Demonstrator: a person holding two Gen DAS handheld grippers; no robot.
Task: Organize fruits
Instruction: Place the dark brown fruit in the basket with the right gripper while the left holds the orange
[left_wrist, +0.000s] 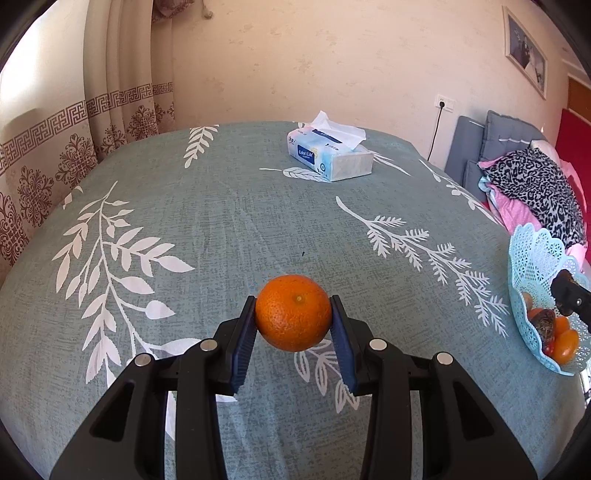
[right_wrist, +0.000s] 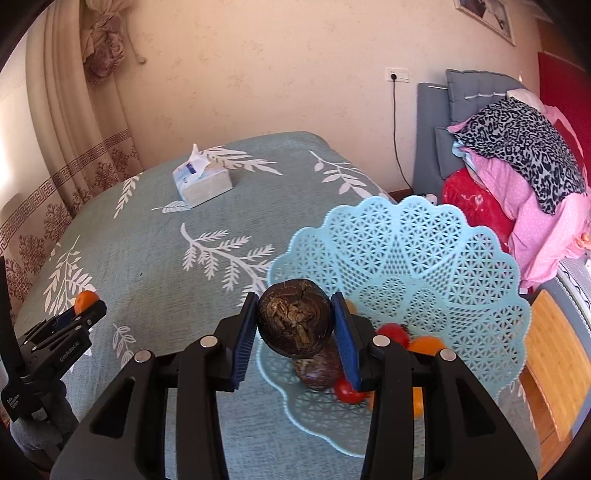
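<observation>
A blue-and-white soft tissue pack (left_wrist: 330, 154) is lying near the far edge of the table (left_wrist: 221, 229), clear of both grippers. The left gripper (left_wrist: 293, 325) is gripping a round orange tangerine (left_wrist: 293, 318) above mid-table; the right gripper (right_wrist: 295, 325) is clasping a dark brown wrinkled fruit (right_wrist: 294, 322) over the pale blue lattice plastic basket (right_wrist: 424, 258) at the right edge.

The tissue box (left_wrist: 330, 155) sits near the counter's (left_wrist: 221, 229) far edge; the basket (right_wrist: 406, 266) lies at its right edge, with fruits (right_wrist: 349, 392) in it.

A home bedroom: patterned curtains (left_wrist: 44, 155), a padded headboard (right_wrist: 476, 92) piled with bedding (right_wrist: 524, 177), a framed wall photo (left_wrist: 526, 51).
</observation>
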